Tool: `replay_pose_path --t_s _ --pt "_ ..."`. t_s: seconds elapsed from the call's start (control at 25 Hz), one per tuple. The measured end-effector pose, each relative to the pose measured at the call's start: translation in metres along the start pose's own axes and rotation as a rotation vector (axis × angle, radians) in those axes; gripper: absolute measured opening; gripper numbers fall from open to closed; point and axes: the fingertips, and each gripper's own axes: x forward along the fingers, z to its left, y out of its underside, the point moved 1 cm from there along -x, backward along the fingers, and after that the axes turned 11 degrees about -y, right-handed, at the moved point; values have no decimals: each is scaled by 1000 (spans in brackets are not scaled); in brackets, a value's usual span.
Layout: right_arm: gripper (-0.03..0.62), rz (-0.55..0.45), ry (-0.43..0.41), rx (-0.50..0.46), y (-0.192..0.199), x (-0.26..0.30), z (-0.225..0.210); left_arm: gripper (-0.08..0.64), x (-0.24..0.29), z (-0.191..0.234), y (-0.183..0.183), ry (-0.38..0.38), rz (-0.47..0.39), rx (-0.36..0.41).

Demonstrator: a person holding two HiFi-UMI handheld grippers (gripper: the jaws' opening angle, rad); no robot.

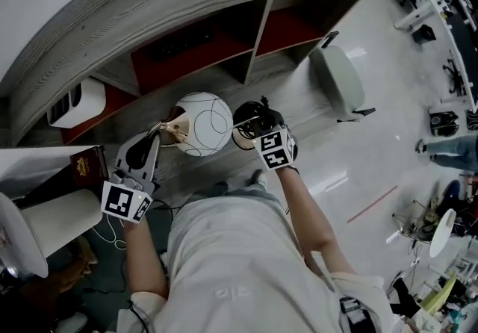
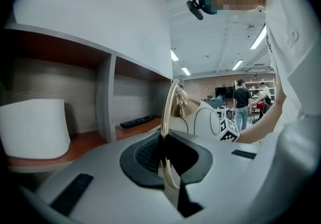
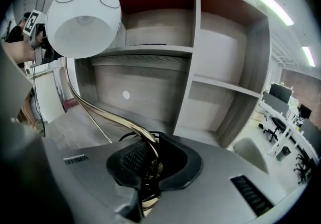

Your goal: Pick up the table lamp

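The table lamp has a white globe shade (image 1: pixel 203 124) (image 3: pixel 83 19) on a curved brass stem (image 3: pixel 95 110). It hangs in the air in front of the shelf unit, between the two grippers. My left gripper (image 1: pixel 154 139) (image 2: pixel 164 140) is shut on a thin brass arc (image 2: pixel 168 110) of the lamp, with the shade (image 2: pixel 203 120) just beyond it. My right gripper (image 1: pixel 250 124) (image 3: pixel 150 160) is shut on the lower end of the brass stem, which sweeps up and to the left to the shade. The lamp's base is hidden between the right jaws.
A grey wooden shelf unit (image 1: pixel 254 40) (image 3: pixel 195 62) with red-lined cubbies stands ahead. It holds a white box (image 1: pixel 78 102) (image 2: pixel 35 127) and a black remote (image 2: pixel 136 121). A grey chair (image 1: pixel 340 81) is on the right. A dark book (image 1: pixel 88 163) lies at the left. People stand far off (image 2: pixel 242 102).
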Motion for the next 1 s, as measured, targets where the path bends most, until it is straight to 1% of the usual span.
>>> replay_pose_path --t_s 0.28,0.44,0.56,0.76,1.0 --pt "54 12 23 -73 -33 -39 -16 21 -4 -1 -27 -36 -75 -34" --pt "57 28 24 -97 -46 -59 -21 20 -8 -3 -41 -49 -109 -45" --pt "60 36 28 -122 -59 -73 -25 20 -11 -3 -48 -59 -126 -62" --pt "60 51 61 -176 -76 -93 -36 20 -10 -5 -55 -73 -152 -94" --pt "60 51 89 -209 -89 -107 -45 18 -7 -6 -63 -79 -184 -105"
